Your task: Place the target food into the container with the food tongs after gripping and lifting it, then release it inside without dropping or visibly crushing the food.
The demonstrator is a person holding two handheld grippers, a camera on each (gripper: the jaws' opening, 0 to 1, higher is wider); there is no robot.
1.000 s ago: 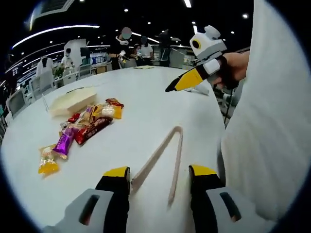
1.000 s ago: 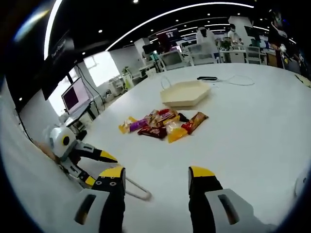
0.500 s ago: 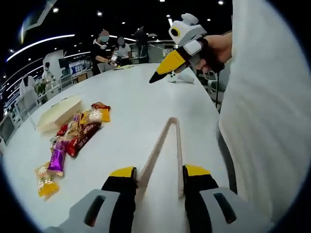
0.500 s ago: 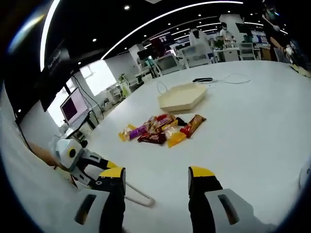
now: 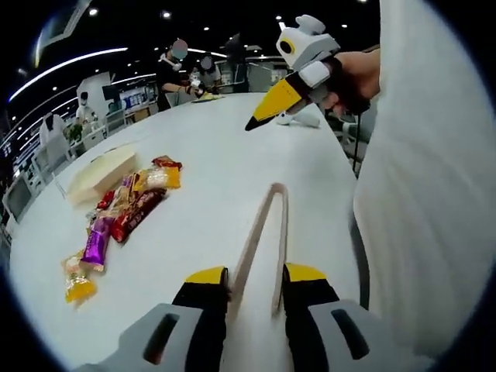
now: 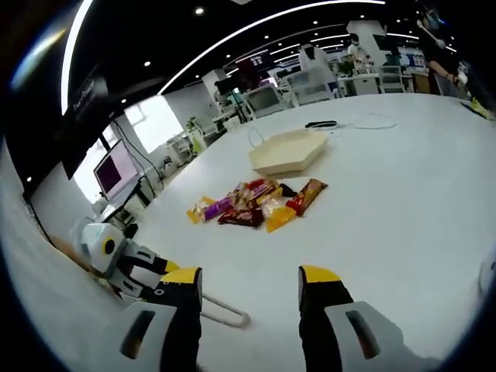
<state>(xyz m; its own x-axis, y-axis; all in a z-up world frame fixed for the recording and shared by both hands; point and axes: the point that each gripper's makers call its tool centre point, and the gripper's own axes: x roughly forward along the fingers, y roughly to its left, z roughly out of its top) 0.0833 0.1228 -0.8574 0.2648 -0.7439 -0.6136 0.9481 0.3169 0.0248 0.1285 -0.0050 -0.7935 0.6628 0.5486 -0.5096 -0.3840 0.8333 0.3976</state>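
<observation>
Left gripper view: my left tongs [image 5: 256, 279] sit low on the white table [image 5: 221, 147], jaws drawn in against the outer sides of the two arms of the wooden food tongs [image 5: 267, 221], grasping them near their free ends. The food tongs lie flat, their joined end pointing away from me. My right tongs [image 5: 262, 116] hover above the far part of the table, held in a hand [image 5: 353, 74] beside a white garment [image 5: 426, 201]. The target food, a heap of wrapped snacks [image 5: 128, 205], lies on the table well to the left of the food tongs, with one yellow packet [image 5: 77, 283] apart at its near end. The beige container [image 5: 97, 170] stands just beyond the heap.

Right gripper view: my right tongs [image 6: 252, 283] are released, jaws wide apart with nothing between them. The wrapped snacks [image 6: 256, 205] lie ahead on the table [image 6: 403, 201], near the container [image 6: 288, 151] and outside it. At lower left I see the left tongs [image 6: 116, 256] and the looped end of the food tongs [image 6: 232, 316]
</observation>
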